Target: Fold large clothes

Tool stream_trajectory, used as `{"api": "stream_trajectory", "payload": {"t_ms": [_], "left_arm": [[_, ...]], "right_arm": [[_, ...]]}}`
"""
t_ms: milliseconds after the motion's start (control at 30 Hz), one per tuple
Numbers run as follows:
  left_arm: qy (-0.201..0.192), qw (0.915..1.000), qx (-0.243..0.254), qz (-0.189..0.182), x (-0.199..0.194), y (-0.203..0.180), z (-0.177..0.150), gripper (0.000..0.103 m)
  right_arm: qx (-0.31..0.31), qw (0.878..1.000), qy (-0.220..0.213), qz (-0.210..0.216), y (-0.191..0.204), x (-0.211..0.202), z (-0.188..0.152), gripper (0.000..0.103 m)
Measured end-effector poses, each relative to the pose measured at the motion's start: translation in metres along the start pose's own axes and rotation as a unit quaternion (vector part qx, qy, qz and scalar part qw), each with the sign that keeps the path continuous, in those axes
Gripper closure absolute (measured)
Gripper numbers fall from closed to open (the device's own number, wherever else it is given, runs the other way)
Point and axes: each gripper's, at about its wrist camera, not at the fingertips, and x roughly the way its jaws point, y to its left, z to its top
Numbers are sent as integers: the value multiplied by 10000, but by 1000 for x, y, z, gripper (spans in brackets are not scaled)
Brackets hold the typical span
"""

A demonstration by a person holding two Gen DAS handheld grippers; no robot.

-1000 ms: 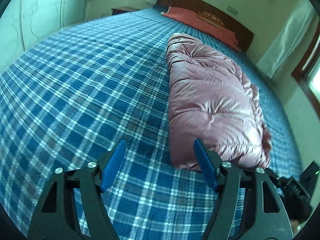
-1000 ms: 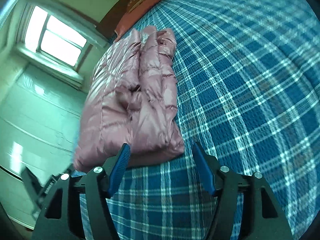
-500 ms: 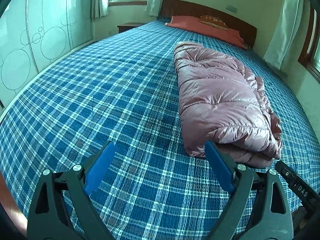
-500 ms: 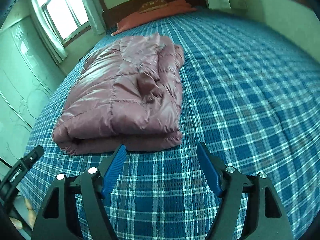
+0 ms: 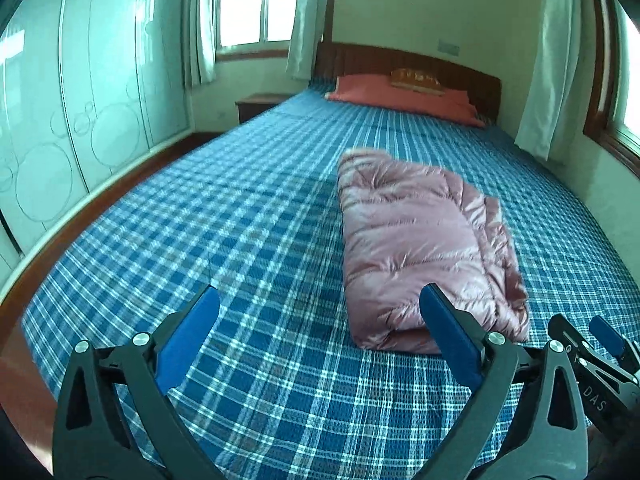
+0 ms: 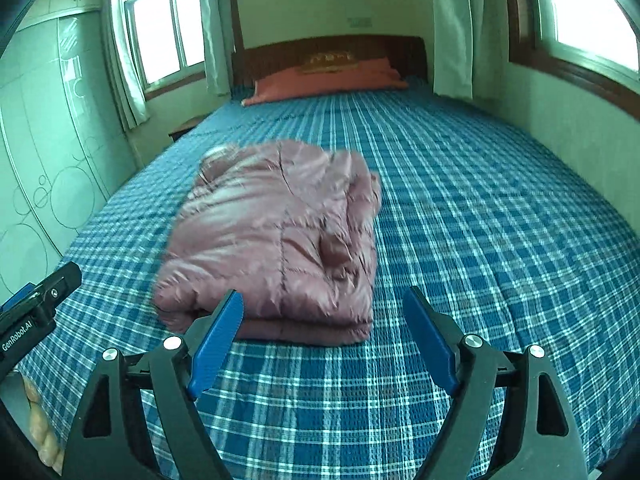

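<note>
A pink puffer jacket (image 5: 420,240) lies folded into a thick bundle on the blue plaid bedspread (image 5: 240,220). In the right wrist view the jacket (image 6: 276,240) is ahead and left of centre. My left gripper (image 5: 320,304) is open and empty, held above the bed short of the jacket's near left corner. My right gripper (image 6: 324,304) is open and empty, above the bed just before the jacket's near edge. Neither touches the jacket.
A red pillow (image 5: 400,96) lies at the dark wooden headboard (image 6: 328,52). A wardrobe (image 5: 60,120) lines the left wall, with a nightstand (image 5: 260,106) beside the bed. Windows with curtains stand at left and right. The other gripper (image 5: 592,364) shows at the right edge.
Both grippers have pulled back and risen away from the jacket, levelling so the room and headboard come into view. Both stay open. The jacket lies as it was.
</note>
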Motion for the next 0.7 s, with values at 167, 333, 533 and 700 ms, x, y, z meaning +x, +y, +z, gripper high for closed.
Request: {"api": "stream_trajectory", "payload": {"t_ms": [167, 333, 533, 700], "left_arm": [[-145, 9998, 67, -77, -17, -2, 8, 3], [-191, 9996, 103, -202, -29, -6, 9, 3], [-249, 9994, 114, -207, -34, -6, 8, 3], [-250, 9994, 141, -216, -37, -6, 7, 3]], "right_arm": [[21, 9997, -221, 36, 2, -20, 10, 22], [16, 9994, -349, 18, 3, -31, 14, 21], [-12, 9989, -461, 8, 7, -40, 15, 21], [-45, 9987, -500, 36, 11, -43, 14, 21]]}}
